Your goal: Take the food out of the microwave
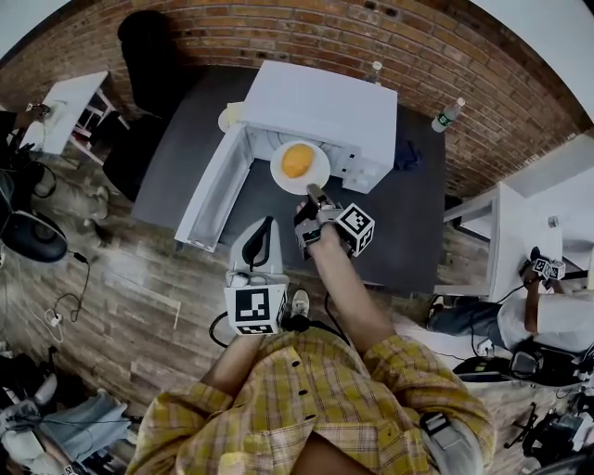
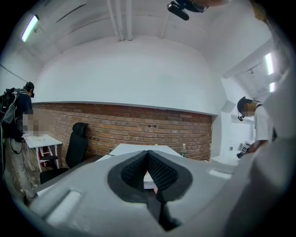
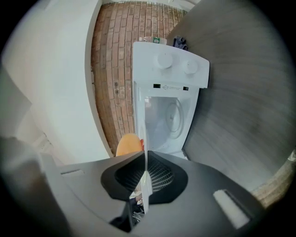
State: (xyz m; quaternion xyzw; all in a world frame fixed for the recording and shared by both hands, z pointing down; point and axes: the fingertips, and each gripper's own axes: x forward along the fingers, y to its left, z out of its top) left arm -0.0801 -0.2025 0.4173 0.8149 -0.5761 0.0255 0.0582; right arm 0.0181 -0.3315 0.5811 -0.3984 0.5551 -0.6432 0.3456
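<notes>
Right gripper [image 1: 316, 196] is clamping the plate [image 1: 321, 175] rim, holding food [image 1: 297, 160] just outside the open microwave [image 1: 316, 111], so only setting down is remaining; left gripper [image 2: 148, 173] is idling clenched, empty.

A red brick wall [image 1: 278, 28] runs along the far side beneath white plaster [image 2: 125, 74] (lit by ceiling strip lights [image 2: 30, 28]), with a black office chair [image 1: 148, 51] and small white side table [image 1: 70, 102] far left, a dark grey table [image 1: 418, 213] centre, and a worn wooden plank floor [image 1: 130, 297] nearer.
</notes>
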